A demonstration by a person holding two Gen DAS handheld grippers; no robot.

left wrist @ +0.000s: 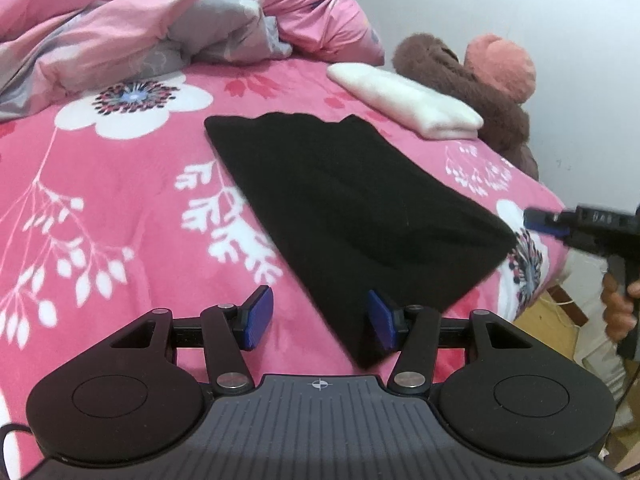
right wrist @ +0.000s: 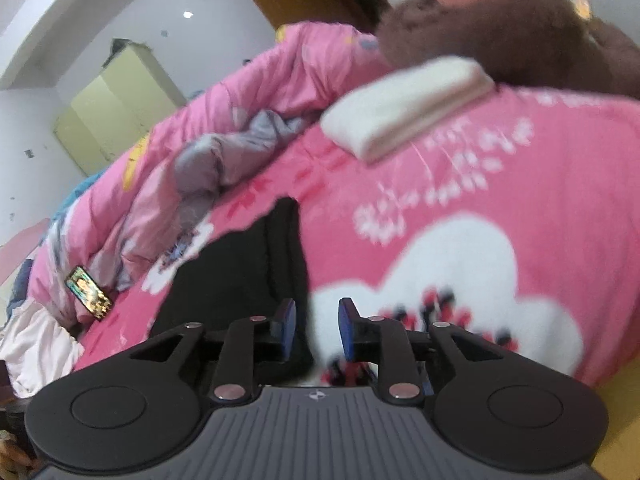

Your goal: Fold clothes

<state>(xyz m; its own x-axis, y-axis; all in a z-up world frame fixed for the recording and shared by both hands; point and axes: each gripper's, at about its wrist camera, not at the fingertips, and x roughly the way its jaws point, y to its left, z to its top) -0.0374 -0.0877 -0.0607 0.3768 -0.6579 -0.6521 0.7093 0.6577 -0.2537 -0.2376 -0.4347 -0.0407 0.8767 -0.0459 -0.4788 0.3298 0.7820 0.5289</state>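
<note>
A black garment lies flat on the pink flowered bed, folded into a long strip running from the middle toward the near right. My left gripper is open just above the bed, its right pad over the garment's near corner and its left pad over bare sheet. In the right wrist view the black garment lies to the left of my right gripper, which is open by a narrow gap at the garment's edge with nothing between its pads. The right gripper also shows at the bed's right edge, held by a hand.
A folded white cloth lies at the far right of the bed beside a brown and pink plush toy. A crumpled pink and grey quilt fills the far side. A phone lies on the quilt. The bed edge drops off at right.
</note>
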